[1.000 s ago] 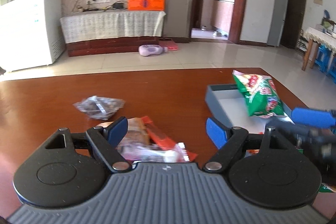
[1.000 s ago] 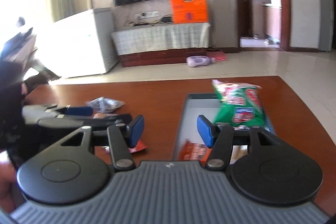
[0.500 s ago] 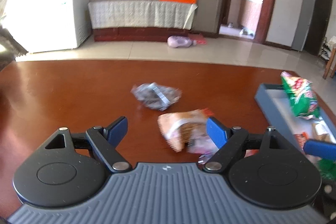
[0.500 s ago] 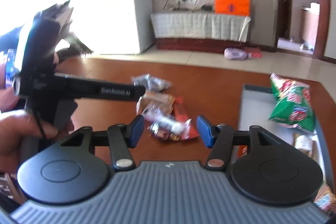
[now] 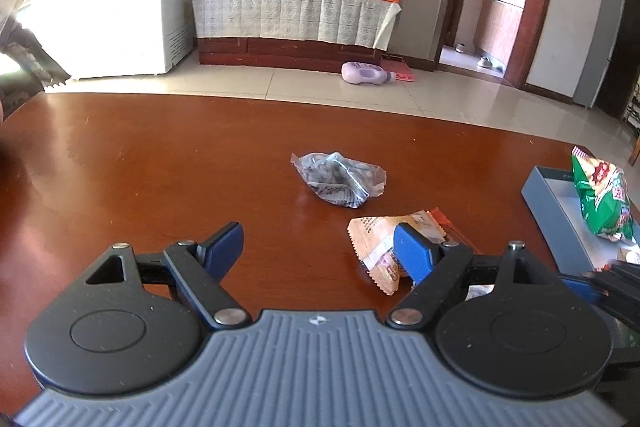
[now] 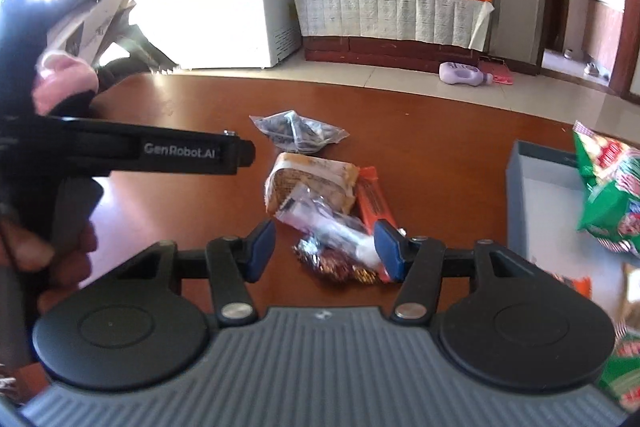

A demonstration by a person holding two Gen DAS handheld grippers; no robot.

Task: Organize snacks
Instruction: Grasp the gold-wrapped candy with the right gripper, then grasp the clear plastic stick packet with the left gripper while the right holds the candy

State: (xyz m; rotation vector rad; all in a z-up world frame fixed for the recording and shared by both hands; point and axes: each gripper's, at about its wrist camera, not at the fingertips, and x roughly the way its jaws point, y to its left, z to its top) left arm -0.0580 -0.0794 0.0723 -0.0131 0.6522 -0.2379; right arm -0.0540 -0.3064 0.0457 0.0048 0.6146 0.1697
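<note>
- Glossy reddish-brown wooden table (image 5: 160, 167) carries a loose pile of snacks still to be sorted.
- Shallow grey cardboard tray (image 6: 532, 167) already holds a puffy green crisp bag (image 6: 608, 195).
- Right gripper (image 6: 324, 247), fingers apart and empty, frames a crinkly clear-wrapped snack (image 6: 328, 223); next, I judge, it must close on that.
- Left gripper (image 5: 318, 247) hangs open, empty.

Table (image 5: 160, 167): polished reddish-brown wood, glossy, reflecting window light. Clear packet (image 5: 340, 179) at 12 o'clock: crinkled transparent plastic film. Tan packet (image 6: 312, 183): matt, paper-like wrapper with serrated edge. Green bag (image 5: 602, 203) at 3 o'clock: shiny printed foil-plastic. Tray (image 5: 548, 203): matt grey-blue card or plastic, which could not be told. Left gripper (image 5: 318, 247): matt black plastic, ribbed grey housing, blue pads (image 5: 412, 255), bright metal pivot pins.
</note>
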